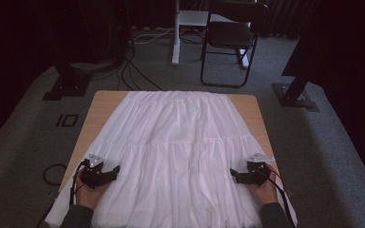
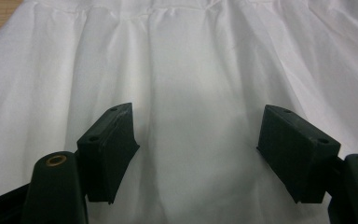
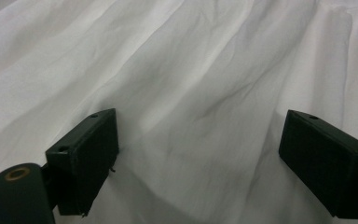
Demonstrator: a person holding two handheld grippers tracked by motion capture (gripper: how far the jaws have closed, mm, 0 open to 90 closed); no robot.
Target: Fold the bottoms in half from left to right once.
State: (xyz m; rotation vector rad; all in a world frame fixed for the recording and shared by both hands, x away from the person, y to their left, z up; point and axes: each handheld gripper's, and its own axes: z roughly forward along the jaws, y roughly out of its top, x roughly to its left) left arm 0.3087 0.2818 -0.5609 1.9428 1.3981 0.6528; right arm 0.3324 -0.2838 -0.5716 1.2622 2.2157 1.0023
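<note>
A white tiered skirt (image 1: 176, 147) lies spread flat over the wooden table (image 1: 100, 102), waistband at the far end and hem hanging over the near edge. My left gripper (image 1: 113, 172) rests at the skirt's left side near the hem, jaws open and pointing inward. In the left gripper view the left gripper (image 2: 198, 140) stands wide over white cloth (image 2: 191, 70), nothing pinched. My right gripper (image 1: 235, 175) sits at the skirt's right side, jaws open and aimed inward. In the right gripper view the right gripper (image 3: 200, 149) frames wrinkled fabric (image 3: 191, 84) without pressing it.
Grey carpet surrounds the table. A black folding chair (image 1: 230, 38) and a white stand leg (image 1: 176, 33) are beyond the far edge. Black stand bases (image 1: 66, 85) (image 1: 297, 95) flank the far corners, with cables (image 1: 138, 71) on the floor.
</note>
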